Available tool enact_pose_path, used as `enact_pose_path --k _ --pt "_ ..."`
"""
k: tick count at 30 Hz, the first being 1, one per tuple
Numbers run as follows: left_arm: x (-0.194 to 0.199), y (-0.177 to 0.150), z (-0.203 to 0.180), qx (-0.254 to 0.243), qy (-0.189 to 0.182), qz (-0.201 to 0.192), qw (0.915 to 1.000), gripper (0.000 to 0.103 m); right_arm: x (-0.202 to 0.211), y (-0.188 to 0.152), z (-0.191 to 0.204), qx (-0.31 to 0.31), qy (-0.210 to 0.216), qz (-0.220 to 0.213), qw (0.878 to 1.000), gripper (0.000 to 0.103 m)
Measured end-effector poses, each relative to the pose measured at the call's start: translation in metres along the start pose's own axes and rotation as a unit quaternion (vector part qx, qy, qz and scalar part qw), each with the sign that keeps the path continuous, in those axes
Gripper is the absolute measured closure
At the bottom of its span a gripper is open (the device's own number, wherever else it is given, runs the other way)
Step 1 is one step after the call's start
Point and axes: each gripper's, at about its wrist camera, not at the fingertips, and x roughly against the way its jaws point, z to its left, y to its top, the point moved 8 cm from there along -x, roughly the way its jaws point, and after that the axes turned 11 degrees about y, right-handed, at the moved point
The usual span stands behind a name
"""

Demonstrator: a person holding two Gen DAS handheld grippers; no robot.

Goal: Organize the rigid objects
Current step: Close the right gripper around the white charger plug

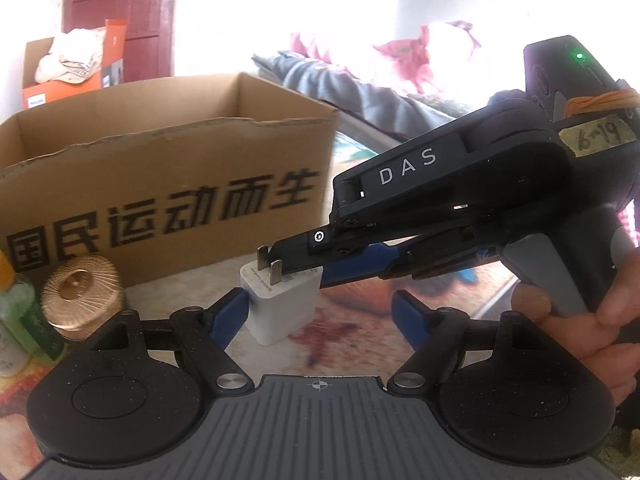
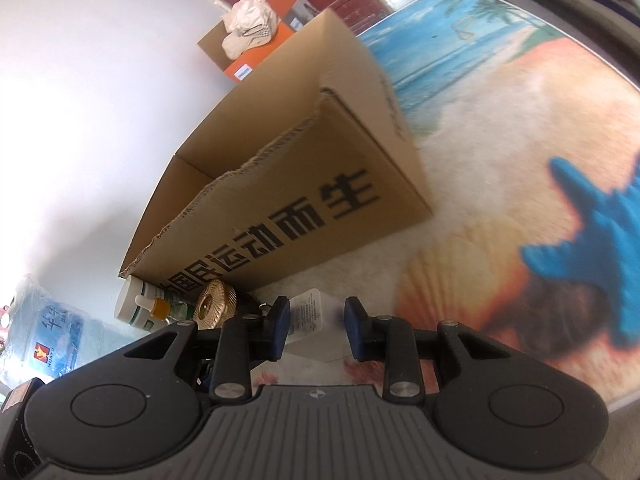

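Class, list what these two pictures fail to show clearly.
- Inside of the cardboard box: left wrist view, hidden by its front wall.
- Print on the white charger: right wrist view, too small.
- Green bottle: left wrist view, cut by the edge.
- Right gripper contact: unclear.

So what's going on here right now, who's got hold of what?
The right hand-held gripper is closed around a white plug adapter, prongs up, just above the beach-print mat. The left hand-held gripper is open, with one finger close beside the adapter. Behind them stands an open cardboard box, with a gold ribbed lid and a green bottle by its near left corner. Nothing visible shows the adapter in the box yet.
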Motion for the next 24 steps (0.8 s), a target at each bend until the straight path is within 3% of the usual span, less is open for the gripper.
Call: enact_pose_path --k 6,11,16,24 --pt "0.006 -0.003 -0.006 -0.002 -0.019 -0.004 0.9998 0.026 0.015 -0.003 -0.007 -0.01 -0.002 -0.011 1.0 0.07" --pt "0.0 0.001 -0.003 -0.025 0.014 -0.007 0.9996 0.028 0.024 0.0 -0.008 -0.006 -0.001 -0.028 1.0 0.07" --pt "-0.019 0.005 -0.005 -0.043 0.037 0.005 0.9984 0.039 0.026 -0.002 -0.009 0.0 -0.007 -0.033 0.999 0.07" --pt "-0.032 0.002 0.0 -0.026 0.047 0.033 0.998 0.057 0.021 -0.009 -0.01 -0.001 0.001 -0.029 1.0 0.07"
